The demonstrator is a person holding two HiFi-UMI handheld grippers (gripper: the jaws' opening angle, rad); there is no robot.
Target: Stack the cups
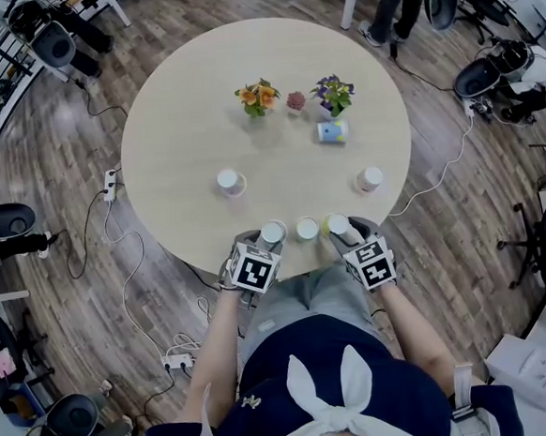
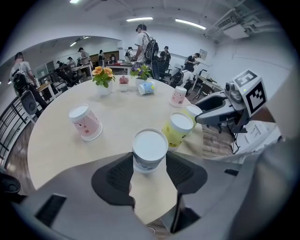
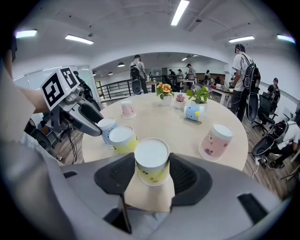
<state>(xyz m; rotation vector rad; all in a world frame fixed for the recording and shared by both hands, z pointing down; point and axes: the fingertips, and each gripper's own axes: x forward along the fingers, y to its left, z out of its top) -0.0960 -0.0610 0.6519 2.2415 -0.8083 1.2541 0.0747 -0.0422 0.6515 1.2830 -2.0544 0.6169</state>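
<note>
Left gripper [image 2: 149, 165] pinches an upturned white-and-blue paper cup [image 2: 150, 149]; right gripper [image 3: 151, 172] pinches an upturned yellow-printed paper cup [image 3: 152, 159] (best lifted gently, uncrushed).

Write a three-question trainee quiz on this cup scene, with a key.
1. True or false: the blue cup by the plants lies on its side.
2. How many cups in all are on the table?
3. What stands between the right tool's jaws? A) a pink cup B) a yellow cup C) nothing

Key: 1 true; 2 six; 3 B
</note>
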